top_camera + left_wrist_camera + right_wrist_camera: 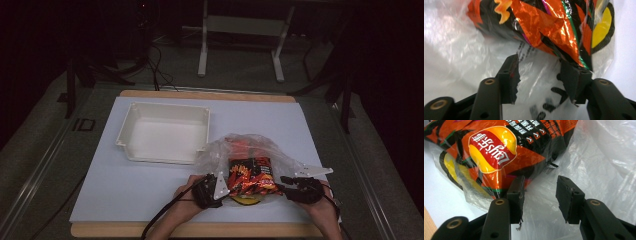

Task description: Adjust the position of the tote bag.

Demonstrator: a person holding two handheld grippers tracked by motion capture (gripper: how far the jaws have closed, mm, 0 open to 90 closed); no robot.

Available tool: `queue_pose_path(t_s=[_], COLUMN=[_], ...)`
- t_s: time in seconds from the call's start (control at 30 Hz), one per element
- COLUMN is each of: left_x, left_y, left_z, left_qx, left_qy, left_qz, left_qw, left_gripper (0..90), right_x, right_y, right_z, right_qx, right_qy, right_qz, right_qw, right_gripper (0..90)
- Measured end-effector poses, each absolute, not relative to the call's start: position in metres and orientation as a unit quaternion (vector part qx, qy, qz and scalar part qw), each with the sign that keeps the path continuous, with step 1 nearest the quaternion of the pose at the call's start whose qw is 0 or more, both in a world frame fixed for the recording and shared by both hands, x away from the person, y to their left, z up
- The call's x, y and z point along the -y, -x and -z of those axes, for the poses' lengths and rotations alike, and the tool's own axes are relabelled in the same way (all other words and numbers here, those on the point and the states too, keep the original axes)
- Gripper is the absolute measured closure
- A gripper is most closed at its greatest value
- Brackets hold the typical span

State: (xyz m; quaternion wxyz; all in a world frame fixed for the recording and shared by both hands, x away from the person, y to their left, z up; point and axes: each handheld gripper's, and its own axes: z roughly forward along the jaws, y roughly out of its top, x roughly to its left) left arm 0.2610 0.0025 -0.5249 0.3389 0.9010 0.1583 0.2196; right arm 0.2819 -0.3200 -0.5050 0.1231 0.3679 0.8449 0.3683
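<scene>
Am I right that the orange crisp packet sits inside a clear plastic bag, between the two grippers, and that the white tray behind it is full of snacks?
Not quite. The white tray holds nothing, as the high view shows. The rest stands: the orange crisp packet lies in the clear plastic bag, between the left gripper and the right gripper.

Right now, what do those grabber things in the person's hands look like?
Each hand-held gripper, left and right, is black with two blocky jaws, brass-coloured rivets at the joints and a grey three-cornered plate on top. A black cable trails from the left one.
</scene>
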Motion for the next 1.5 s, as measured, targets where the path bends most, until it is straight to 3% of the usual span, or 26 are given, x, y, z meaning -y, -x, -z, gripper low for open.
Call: queue_pose_path(t_s=[0.2,0.63,0.9,1.23,1.5], left_x=[0.004,0.009,0.023,0.015,0.014], left_y=[-0.26,-0.261,-0.26,-0.279,-0.29], left_z=[0.519,0.497,0.483,0.461,0.447], left_qx=[-0.14,-0.093,-0.079,-0.117,-0.124], left_qy=[-0.891,-0.866,-0.853,-0.845,-0.841], left_qz=[-0.239,-0.254,-0.29,-0.249,-0.223], left_qw=[0.359,0.42,0.426,0.458,0.476], left_gripper=[43.9,46.8,56.8,77.7,81.9], right_x=[0.325,0.339,0.333,0.336,0.333], right_y=[-0.282,-0.285,-0.286,-0.287,-0.288], right_z=[0.504,0.487,0.478,0.477,0.488], right_qx=[-0.837,-0.81,-0.806,-0.803,-0.815], right_qy=[-0.376,-0.386,-0.367,-0.375,-0.389], right_qz=[-0.379,-0.427,-0.454,-0.447,-0.401], right_qw=[0.121,0.112,0.1,0.123,0.153], right_gripper=[60.1,63.0,61.5,58.6,56.4])
